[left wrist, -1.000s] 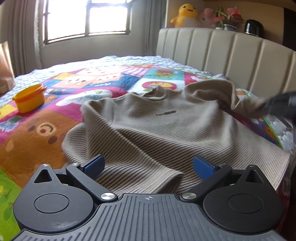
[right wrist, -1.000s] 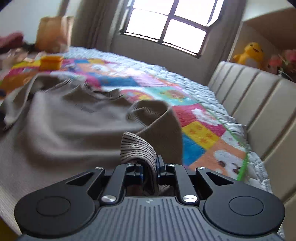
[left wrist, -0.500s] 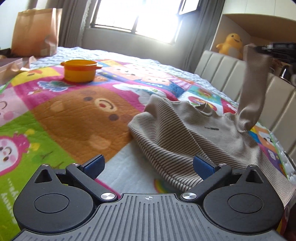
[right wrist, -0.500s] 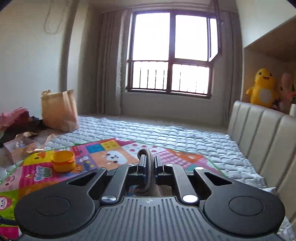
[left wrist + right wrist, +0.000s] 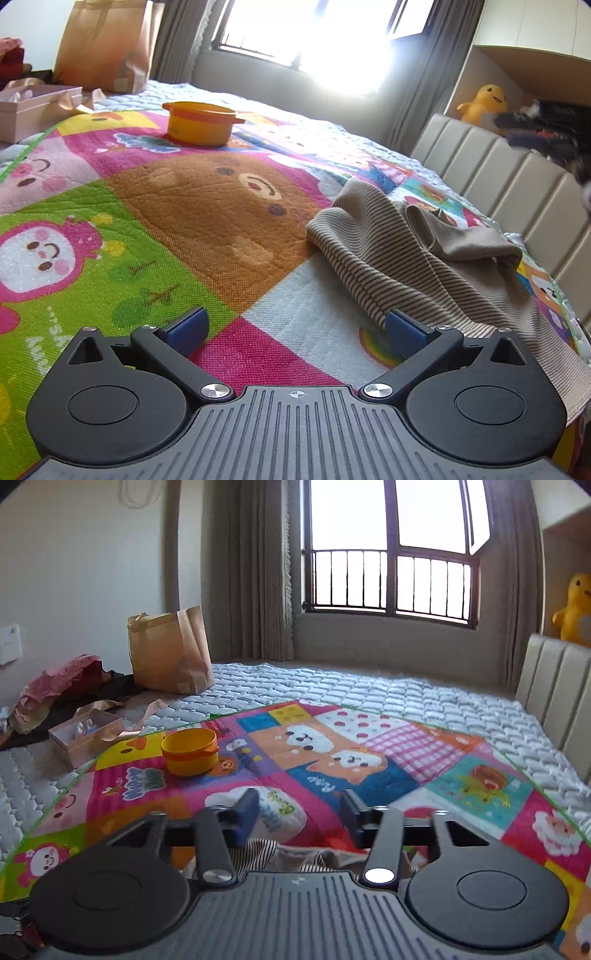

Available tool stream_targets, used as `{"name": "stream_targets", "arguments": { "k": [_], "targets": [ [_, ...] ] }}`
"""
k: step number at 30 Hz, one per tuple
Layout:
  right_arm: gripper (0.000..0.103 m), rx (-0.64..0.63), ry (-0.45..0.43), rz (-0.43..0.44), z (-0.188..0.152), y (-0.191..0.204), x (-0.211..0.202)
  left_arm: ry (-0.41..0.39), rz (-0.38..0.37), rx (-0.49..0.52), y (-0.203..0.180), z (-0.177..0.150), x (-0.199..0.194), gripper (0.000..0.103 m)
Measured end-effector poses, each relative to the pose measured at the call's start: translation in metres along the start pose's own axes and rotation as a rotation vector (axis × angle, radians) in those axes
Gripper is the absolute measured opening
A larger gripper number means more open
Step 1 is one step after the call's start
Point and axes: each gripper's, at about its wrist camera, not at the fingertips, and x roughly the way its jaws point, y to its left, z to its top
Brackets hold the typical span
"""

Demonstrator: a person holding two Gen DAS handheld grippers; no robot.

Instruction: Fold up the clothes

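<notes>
- Seen along the left gripper [image 5: 295,326], the jaws stand wide and hold nothing; only the printed mat [image 5: 122,254] shows between the blue pads [image 5: 188,326].
- Ahead and to the right of that tool lies the striped top [image 5: 417,258], crumpled, its long axis running from beside the right pad up and away toward the headboard [image 5: 509,181].
- Its near hem comes right up to the right pad; I cannot tell whether cloth and pad touch.
- One folded-over flap [image 5: 476,240] lies on top of the heap, on the side far from the tool.
- Well off to the front left sits the yellow pot [image 5: 201,123], clear of the cloth.
- From the right gripper [image 5: 299,812], the jaws are opening, blurred, with nothing between them.
- Just under and behind its fingers a strip of the top shows, striped at the left [image 5: 258,853] and plain beige at the right, so the cloth lies below this tool and not ahead of it.
- Beyond its fingers there is only mat, and the pot to the front left.
- Judging by both views, the left gripper is the nearer one to a free hem edge; a sideways shift to its right would probably bring the hem between the pads.
</notes>
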Motion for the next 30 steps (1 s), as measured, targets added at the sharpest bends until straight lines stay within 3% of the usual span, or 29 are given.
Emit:
{"name": "stream_targets", "arguments": {
  "k": [5,9,10,12,15,20,23,25,26,30],
  "targets": [
    [0.087,0.141,0.079,-0.010,-0.072,-0.048,-0.021,-0.002,-0.164,-0.048,-0.020,0.024,0.004,0.103],
    [0.097,0.233,0.120,-0.044,-0.138,-0.077,-0.018,0.035,-0.290,-0.062,-0.062,0.053,0.036,0.102],
    [0.103,0.243,0.122,-0.044,-0.152,-0.080,-0.017,0.051,-0.314,-0.065,-0.074,0.060,0.048,0.100],
    [0.103,0.271,0.126,-0.034,-0.177,-0.084,-0.016,0.082,-0.343,-0.068,-0.096,0.072,0.072,0.086],
    [0.103,0.290,0.083,-0.012,-0.197,-0.084,-0.020,0.134,-0.312,-0.067,-0.125,0.084,0.115,0.085],
    [0.103,0.371,0.088,0.059,-0.198,-0.101,-0.018,0.212,-0.187,-0.035,-0.155,0.086,0.183,0.082],
    [0.103,0.371,0.095,0.074,-0.196,-0.102,-0.016,0.245,-0.126,0.034,-0.174,0.082,0.211,0.064],
    [0.103,0.361,0.102,0.082,-0.195,-0.101,-0.015,0.227,-0.098,0.098,-0.185,0.085,0.216,0.041],
    [0.103,0.357,0.103,0.087,-0.195,-0.100,-0.014,0.211,-0.096,0.120,-0.188,0.090,0.215,0.020],
    [0.103,0.343,0.099,0.090,-0.194,-0.099,-0.012,0.129,-0.038,0.134,-0.177,0.112,0.205,0.017]
  ]
}}
